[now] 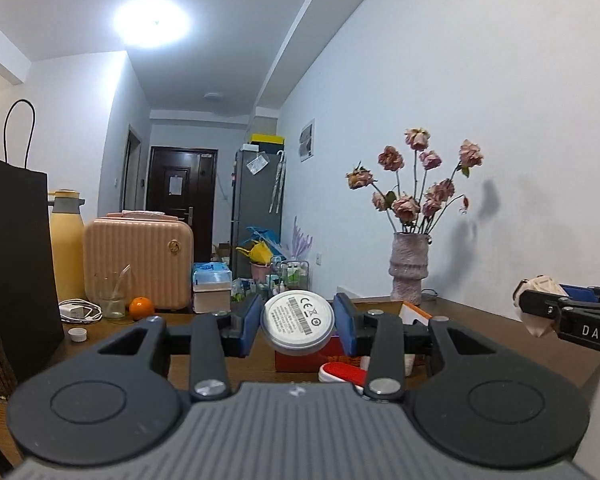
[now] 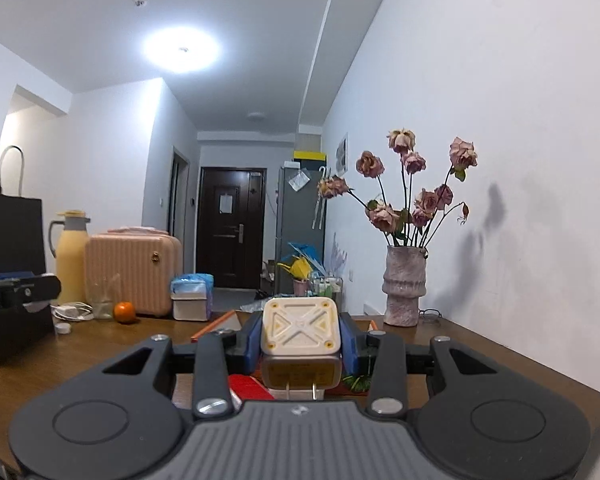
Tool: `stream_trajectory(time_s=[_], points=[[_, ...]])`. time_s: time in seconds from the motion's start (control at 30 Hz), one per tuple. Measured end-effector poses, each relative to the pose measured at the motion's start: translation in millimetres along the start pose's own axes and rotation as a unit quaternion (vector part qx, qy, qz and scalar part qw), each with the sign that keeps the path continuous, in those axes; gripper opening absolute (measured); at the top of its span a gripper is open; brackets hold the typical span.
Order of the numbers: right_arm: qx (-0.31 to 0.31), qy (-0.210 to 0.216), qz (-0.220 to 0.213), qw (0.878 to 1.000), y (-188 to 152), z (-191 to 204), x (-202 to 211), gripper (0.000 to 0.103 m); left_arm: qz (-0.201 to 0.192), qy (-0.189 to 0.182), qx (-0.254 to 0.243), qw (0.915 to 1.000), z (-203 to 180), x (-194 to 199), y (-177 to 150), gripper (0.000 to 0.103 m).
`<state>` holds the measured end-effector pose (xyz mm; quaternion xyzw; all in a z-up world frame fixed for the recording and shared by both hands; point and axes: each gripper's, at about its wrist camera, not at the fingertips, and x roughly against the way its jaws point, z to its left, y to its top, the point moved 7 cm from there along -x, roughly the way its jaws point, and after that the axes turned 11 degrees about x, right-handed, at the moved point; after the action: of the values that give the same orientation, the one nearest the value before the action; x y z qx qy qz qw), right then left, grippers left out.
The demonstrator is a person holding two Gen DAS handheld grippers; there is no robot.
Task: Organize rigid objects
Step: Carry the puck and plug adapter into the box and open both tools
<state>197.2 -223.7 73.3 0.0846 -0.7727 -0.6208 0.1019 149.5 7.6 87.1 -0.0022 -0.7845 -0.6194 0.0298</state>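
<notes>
1. Above the brown wooden table, the left gripper is clamped on a round white puck-shaped device; its label side, with barcode and certification marks, faces the camera, and the blue pads press on its rim from both sides.
2. Held off the surface, the disc hangs over a red box; a white and red item lies just beside that box.
3. On the other side, the right gripper is closed around a cream square plug adapter; its metal prongs point down and toward the camera, and the fingers bear on its flat side faces.
4. The adapter, too, is clear of the table, above a red object; in the left view it shows at the far right, in the tip of the right-hand claw.
5. Both pieces look stiff and light, hard plastic that should not give under the squeeze; the disc's smooth curved rim is likely slippery, so a grip across its widest line seems safest; the adapter offers flat parallel faces, a surer hold, with the prongs best kept free of contact.
6. Further back stand a vase of dried roses, a pink case, a yellow flask and an orange; where the two pieces belong I cannot tell.
</notes>
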Motion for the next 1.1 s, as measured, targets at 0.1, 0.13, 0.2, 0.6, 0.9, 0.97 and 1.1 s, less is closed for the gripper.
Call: stream_trajectory(time_s=[0.1, 0.13, 0.2, 0.6, 0.9, 0.97, 1.1], points=[[0.003, -0.001, -0.006, 1.000, 2.4, 2.5, 8.7, 0.038, -0.010, -0.006, -0.003, 0.9999, -4.2, 7.4, 4.6, 0.040], [0.002, -0.002, -0.009, 1.000, 3.6, 2.0, 10.1, 0.038, -0.012, -0.006, -0.005, 0.9999, -5.3, 7.8, 5.6, 0.040], [0.001, -0.005, -0.013, 1.000, 4.8, -0.2, 9.6, 0.038, -0.012, -0.007, -0.006, 0.9999, -5.6, 5.7, 4.9, 0.040], [-0.016, -0.005, 0.006, 1.000, -6.1, -13.4, -35.1, 0.038, 0.029, -0.011, -0.005, 0.9995, -0.1, -53.5, -6.6, 0.040], [-0.072, 0.054, 0.055, 0.994, -0.4, -51.0, -151.5, 0.038, 0.107, -0.036, -0.004, 0.9936, -1.5, -204.3, 1.9, 0.040], [-0.068, 0.057, 0.069, 0.994, 1.0, -58.7, -185.4, 0.038, 0.138, -0.039, 0.006, 0.9896, 1.1, -247.9, -1.1, 0.040], [-0.073, 0.089, 0.121, 0.986, -8.1, -69.3, -261.6, 0.038, 0.224, -0.036, 0.035, 0.9733, 14.4, -337.0, -15.2, 0.040]])
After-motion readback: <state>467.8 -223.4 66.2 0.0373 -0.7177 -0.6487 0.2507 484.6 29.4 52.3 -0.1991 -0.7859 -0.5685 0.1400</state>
